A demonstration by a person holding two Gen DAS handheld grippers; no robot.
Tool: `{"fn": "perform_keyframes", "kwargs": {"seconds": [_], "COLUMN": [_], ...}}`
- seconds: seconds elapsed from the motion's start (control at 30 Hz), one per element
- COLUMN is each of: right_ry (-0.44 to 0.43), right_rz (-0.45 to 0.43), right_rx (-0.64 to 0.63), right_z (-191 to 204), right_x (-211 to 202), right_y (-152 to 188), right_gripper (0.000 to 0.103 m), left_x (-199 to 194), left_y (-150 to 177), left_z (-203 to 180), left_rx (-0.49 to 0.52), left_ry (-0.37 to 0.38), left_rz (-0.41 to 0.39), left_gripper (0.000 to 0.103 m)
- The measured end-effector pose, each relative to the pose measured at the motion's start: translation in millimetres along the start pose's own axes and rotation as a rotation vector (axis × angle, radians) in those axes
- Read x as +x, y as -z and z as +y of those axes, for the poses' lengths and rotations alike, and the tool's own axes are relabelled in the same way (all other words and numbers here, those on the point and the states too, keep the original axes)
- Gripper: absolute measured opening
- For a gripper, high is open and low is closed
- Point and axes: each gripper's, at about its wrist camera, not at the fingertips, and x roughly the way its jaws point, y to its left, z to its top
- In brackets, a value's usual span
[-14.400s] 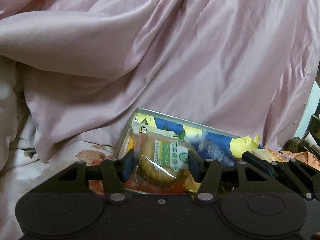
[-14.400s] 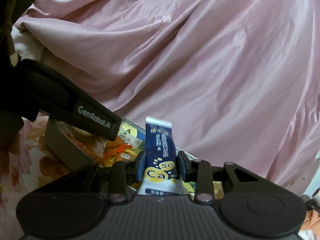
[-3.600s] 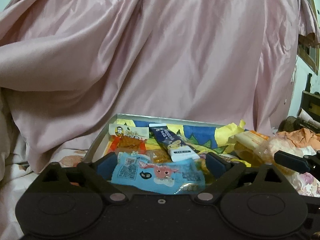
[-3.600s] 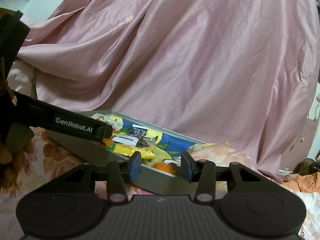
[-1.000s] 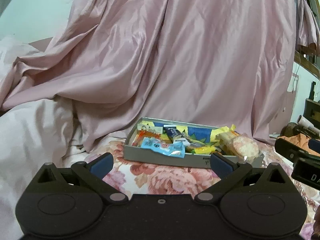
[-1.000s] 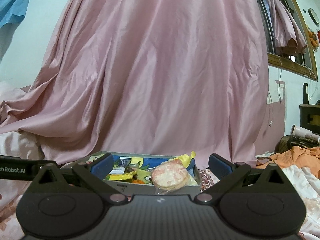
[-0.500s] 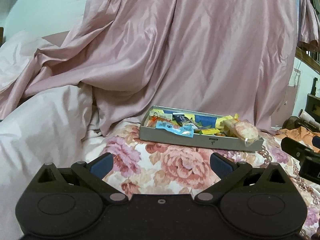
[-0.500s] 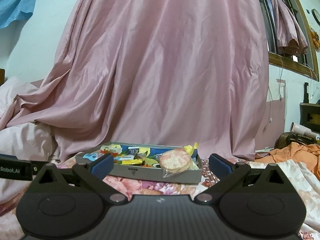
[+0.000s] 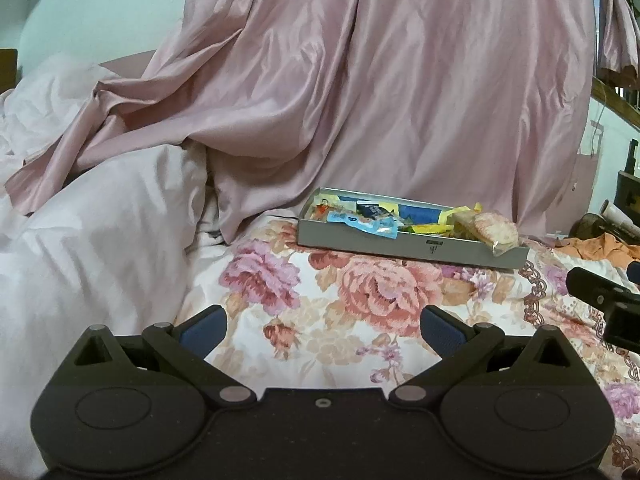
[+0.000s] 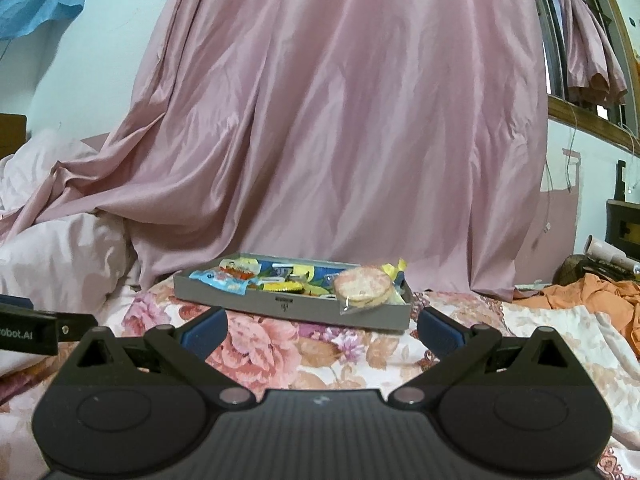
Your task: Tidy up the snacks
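A grey tray (image 9: 400, 243) sits on the floral bedsheet, holding several snack packets: a light blue packet (image 9: 362, 222), a dark blue stick packet (image 9: 374, 210) and a clear bag of round rice crackers (image 9: 494, 227). In the right wrist view the tray (image 10: 288, 304) shows the crackers (image 10: 363, 286) at its right end. My left gripper (image 9: 323, 326) is open and empty, well short of the tray. My right gripper (image 10: 322, 328) is open and empty, just in front of the tray.
A pink satin curtain (image 9: 400, 100) hangs behind the tray. A white duvet (image 9: 80, 240) lies to the left. Orange cloth (image 10: 592, 296) and clutter lie at the right. The floral bedsheet (image 9: 340, 320) spreads between grippers and tray.
Both grippers have pulled back from the tray, which looks smaller and farther. Both stay open and empty. The snacks stay in the tray.
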Motion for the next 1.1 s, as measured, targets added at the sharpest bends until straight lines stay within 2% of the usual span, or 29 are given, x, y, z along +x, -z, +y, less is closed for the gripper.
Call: {"fn": "perform_keyframes", "kwargs": {"seconds": [0.4,0.7,1.1], "right_ry": [-0.004,-0.006,-0.004], "right_rz": [0.036,0.09,0.174], "right_rx": [-0.006,-0.026,-0.047], "right_z": [3,6,11], "right_x": [-10,-13,-11], "right_y": [8,16,25], "right_gripper": [0.103,0.103,0.103], "left_x": [-7,-8,-5], "left_y": [13,25,30], "left_z": [1,-4,-1], "left_rx": [0.01,0.019,-0.002], "left_ry": [-0.001,0.019,0.007], "left_rz": [0.035,0.085,0.131], "left_gripper": [0.102,0.102,0.102]}}
